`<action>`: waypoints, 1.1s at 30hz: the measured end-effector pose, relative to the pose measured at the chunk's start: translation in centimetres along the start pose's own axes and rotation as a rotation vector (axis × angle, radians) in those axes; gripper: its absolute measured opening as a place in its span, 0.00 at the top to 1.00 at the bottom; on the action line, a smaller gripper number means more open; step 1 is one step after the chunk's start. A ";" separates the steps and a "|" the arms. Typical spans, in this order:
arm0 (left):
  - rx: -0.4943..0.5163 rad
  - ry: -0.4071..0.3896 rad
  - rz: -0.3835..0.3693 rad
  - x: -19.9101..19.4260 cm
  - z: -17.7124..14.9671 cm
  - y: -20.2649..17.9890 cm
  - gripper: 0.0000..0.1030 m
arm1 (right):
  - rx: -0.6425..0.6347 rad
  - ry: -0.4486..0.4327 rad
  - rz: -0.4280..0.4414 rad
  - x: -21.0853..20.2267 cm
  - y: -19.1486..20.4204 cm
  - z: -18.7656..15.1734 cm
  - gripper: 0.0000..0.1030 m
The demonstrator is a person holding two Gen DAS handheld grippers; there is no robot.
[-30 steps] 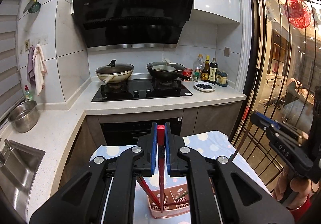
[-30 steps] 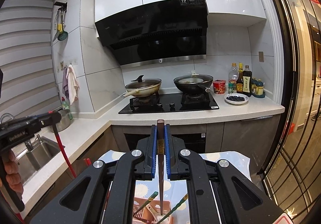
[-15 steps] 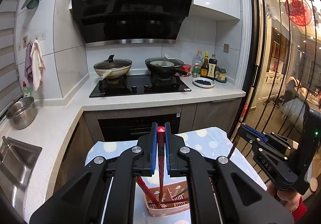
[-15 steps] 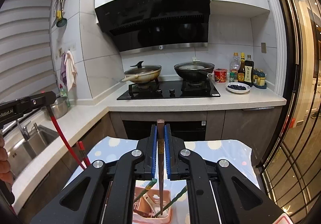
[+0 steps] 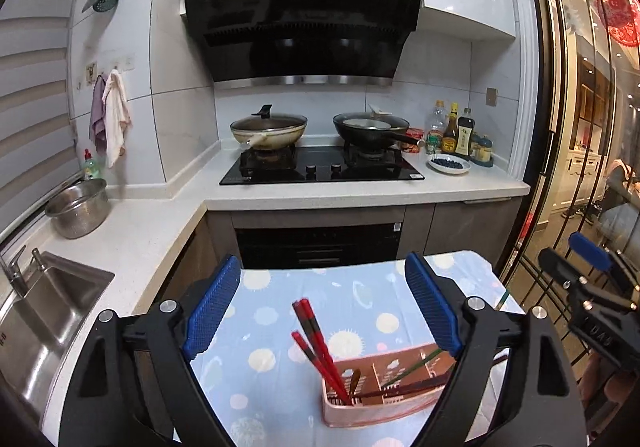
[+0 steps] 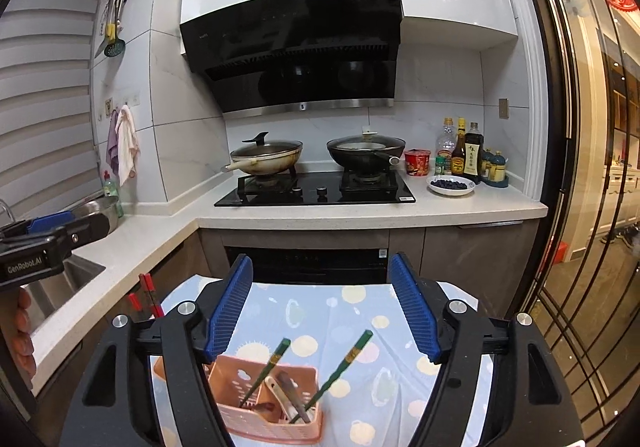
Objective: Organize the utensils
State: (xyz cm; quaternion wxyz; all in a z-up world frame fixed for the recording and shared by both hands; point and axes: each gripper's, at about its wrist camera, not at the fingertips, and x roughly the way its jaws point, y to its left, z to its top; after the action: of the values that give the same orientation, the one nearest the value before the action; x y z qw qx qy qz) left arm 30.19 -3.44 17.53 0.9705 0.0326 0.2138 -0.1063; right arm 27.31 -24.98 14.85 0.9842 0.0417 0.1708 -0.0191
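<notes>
A pink slotted utensil basket [image 5: 384, 403] [image 6: 228, 379] stands on a small table with a blue dotted cloth [image 5: 280, 311]. Two red chopsticks [image 5: 316, 343] lean in its left compartment; their tops also show in the right wrist view [image 6: 146, 293]. Two green chopsticks [image 6: 340, 367], a brown chopstick and a pale spoon [image 6: 280, 393] stand in the other compartments. My left gripper [image 5: 320, 311] is open and empty above the basket. My right gripper [image 6: 322, 311] is open and empty above it from the other side.
Beyond the table runs an L-shaped counter [image 5: 360, 195] with a black hob, two woks [image 5: 272, 131], sauce bottles [image 5: 456, 135] and a plate of berries [image 5: 448, 165]. A steel pot [image 5: 78, 207] and sink [image 5: 44, 307] are at left. Glass doors [image 6: 592, 167] stand at right.
Both grippers have opened. The red chopstick left my left gripper and the brown chopstick left my right gripper; both now stand in the basket.
</notes>
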 end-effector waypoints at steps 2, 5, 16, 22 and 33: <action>0.016 0.012 0.026 -0.3 -1.1 -0.2 0.15 | -0.010 0.014 -0.006 -0.7 0.0 -0.6 0.30; 0.022 0.039 0.040 -0.9 -3.0 -0.1 0.13 | -0.019 0.039 -0.013 -1.9 -0.1 -2.0 0.27; 0.064 0.125 0.059 -4.5 -10.5 -1.4 0.07 | -0.064 0.189 -0.035 -7.3 1.4 -9.5 0.19; 0.082 0.152 0.043 -6.5 -14.2 -2.9 0.07 | -0.134 0.245 -0.088 -10.2 3.3 -12.9 0.14; 0.058 0.219 0.031 -8.0 -19.0 -3.5 0.07 | -0.038 0.273 -0.086 -13.6 2.0 -15.9 0.07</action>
State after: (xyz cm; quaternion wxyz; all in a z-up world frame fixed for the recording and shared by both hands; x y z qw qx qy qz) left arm 14.58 -3.20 3.64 0.9415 0.0754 0.3150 -0.0931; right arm 9.27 -21.24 4.74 0.9508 0.0178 0.3050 -0.0521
